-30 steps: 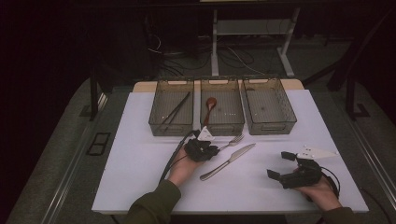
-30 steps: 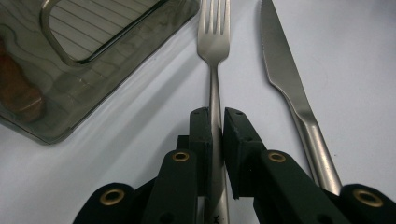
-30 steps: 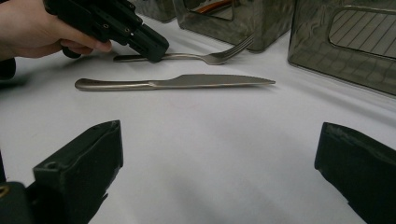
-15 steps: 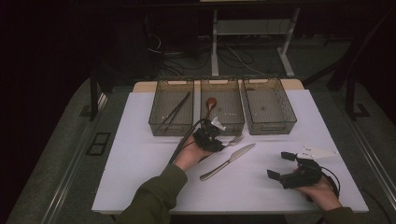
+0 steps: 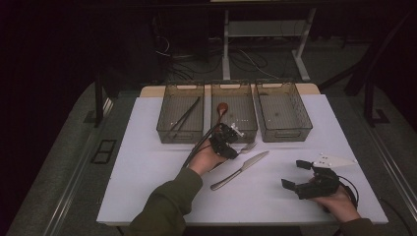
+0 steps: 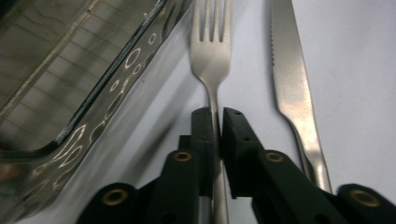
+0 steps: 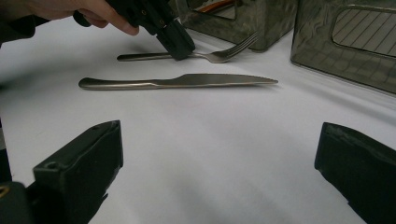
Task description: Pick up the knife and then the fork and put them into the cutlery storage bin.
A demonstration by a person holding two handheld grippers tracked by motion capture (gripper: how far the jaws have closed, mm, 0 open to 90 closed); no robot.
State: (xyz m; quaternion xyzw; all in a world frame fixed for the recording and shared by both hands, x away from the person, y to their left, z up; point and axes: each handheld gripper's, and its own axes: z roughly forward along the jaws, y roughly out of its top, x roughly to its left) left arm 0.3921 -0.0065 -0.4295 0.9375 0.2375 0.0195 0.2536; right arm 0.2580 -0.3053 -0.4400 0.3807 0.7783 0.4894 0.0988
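The slim steel fork (image 6: 211,60) has its handle end hidden between black jaws; the serrated steel table knife (image 6: 292,79) is cut off by the picture's top edge.

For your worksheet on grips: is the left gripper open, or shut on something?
Shut on the fork: the left gripper has its jaws pressed against the handle from both sides.

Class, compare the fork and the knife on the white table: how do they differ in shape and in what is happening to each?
The fork ends in tines; the knife ends in a flat serrated blade. The fork's handle is clamped between the jaws of the left hand-held gripper; the knife lies free and untouched. The fork lies nearer the tray; the knife lies on the fork's far side from it. Both are silver metal and lie roughly parallel.
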